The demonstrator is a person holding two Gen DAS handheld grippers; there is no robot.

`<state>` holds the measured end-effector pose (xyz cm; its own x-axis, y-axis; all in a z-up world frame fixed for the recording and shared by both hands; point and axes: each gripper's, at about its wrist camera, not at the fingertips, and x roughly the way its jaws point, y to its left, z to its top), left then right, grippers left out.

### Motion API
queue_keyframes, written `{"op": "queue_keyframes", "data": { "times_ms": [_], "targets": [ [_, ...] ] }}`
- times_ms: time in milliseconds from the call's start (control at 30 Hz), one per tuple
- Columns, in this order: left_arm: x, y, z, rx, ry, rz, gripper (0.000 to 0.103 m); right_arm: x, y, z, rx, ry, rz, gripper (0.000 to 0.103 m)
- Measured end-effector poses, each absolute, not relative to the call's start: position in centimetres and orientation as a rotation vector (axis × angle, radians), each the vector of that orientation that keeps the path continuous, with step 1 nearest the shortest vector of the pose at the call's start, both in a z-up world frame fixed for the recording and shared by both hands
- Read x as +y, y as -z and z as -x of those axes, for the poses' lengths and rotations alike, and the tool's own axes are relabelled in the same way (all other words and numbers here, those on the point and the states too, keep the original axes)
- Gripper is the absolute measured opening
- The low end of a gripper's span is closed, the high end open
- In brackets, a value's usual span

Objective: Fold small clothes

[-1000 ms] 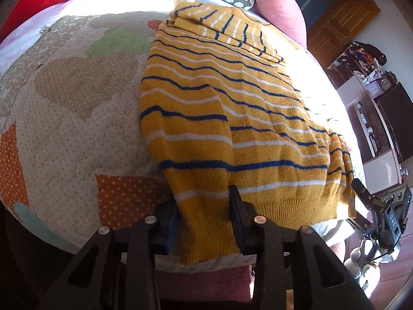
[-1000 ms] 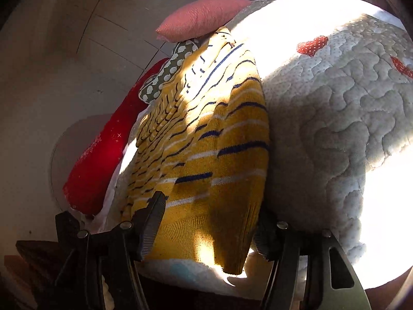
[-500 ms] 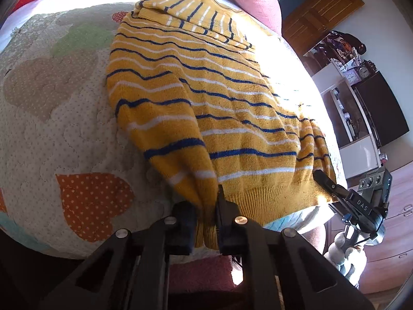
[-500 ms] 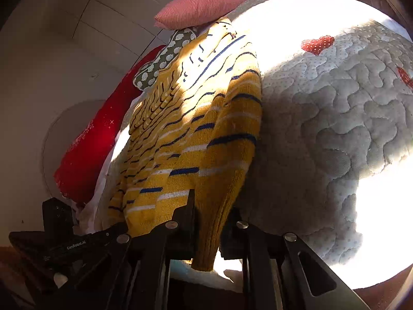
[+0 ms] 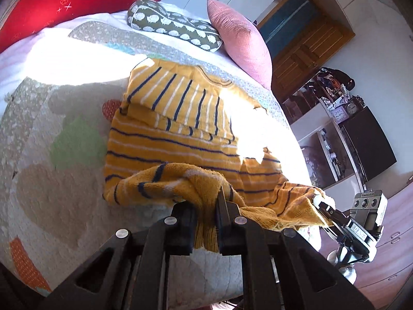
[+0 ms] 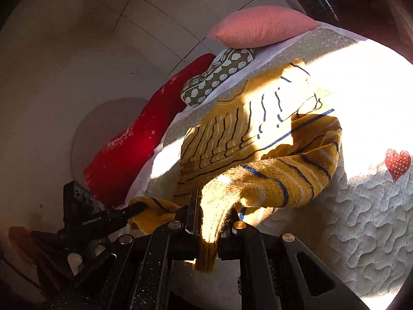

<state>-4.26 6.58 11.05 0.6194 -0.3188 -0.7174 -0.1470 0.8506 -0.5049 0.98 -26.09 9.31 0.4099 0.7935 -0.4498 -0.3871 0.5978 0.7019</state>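
Left gripper (image 5: 206,222) was clamped on the ribbed hem of the yellow striped sweater (image 5: 170,139), jaws pinched tight with knit bunched between them and a short flap hanging below the fingertips. Right gripper (image 6: 210,222) was likewise clamped on the hem at the other corner, fabric draping down past its jaws. Both held the hem lifted off the quilt (image 5: 51,180), so the lower edge of the sweater curled up and sagged between the two tongs. The rest of the sweater lay flat on the quilt ahead of both tongs, with a sleeve folded across the chest further out. In the left view the right gripper showed off to the right, gripping the far hem corner; in the right view the left gripper showed low on the left with the hem in it.

Beyond the sweater, at the far end of the bed: red pillow (image 5: 64,5), green patterned bolster (image 5: 175,28), pink cushion (image 5: 240,41). Strong sun patch washed out part of the sweater and quilt. Wooden door (image 5: 307,44) and shelving (image 5: 335,98) were right of the left tongs.
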Motion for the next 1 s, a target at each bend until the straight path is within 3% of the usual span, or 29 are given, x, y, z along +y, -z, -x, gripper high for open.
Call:
{"op": "queue_keyframes", "data": {
  "times_ms": [267, 633, 733, 867, 933, 1000],
  "targets": [
    [8.5, -11.2, -7.7, 0.930, 0.036, 0.552, 0.012, -21.4, -10.5, -12.0, 0.874, -0.741, -0.509, 0.010],
    [13.6, -3.6, -18.5, 1.055, -0.019, 0.725, 0.014, -19.0, -3.1, -26.1, 1.033, -0.592, -0.689, 0.014],
    [15.0, -3.0, -19.4, 1.055, 0.014, 0.805, 0.024, -19.0, -1.7, -27.8, 1.042, -0.559, -0.719, 0.019],
    [16.7, -4.0, -19.1, 0.979, 0.035, 0.889, 0.050, -19.3, -1.1, -29.2, 1.042, -0.530, -0.759, 0.026],
    [17.6, -5.0, -18.9, 0.945, 0.039, 0.904, 0.053, -19.7, -1.2, -29.7, 1.034, -0.519, -0.780, 0.038],
    [18.5, -5.8, -18.6, 0.926, 0.014, 0.898, 0.054, -20.6, -1.4, -30.0, 1.008, -0.518, -0.829, 0.056]
  ]
}}
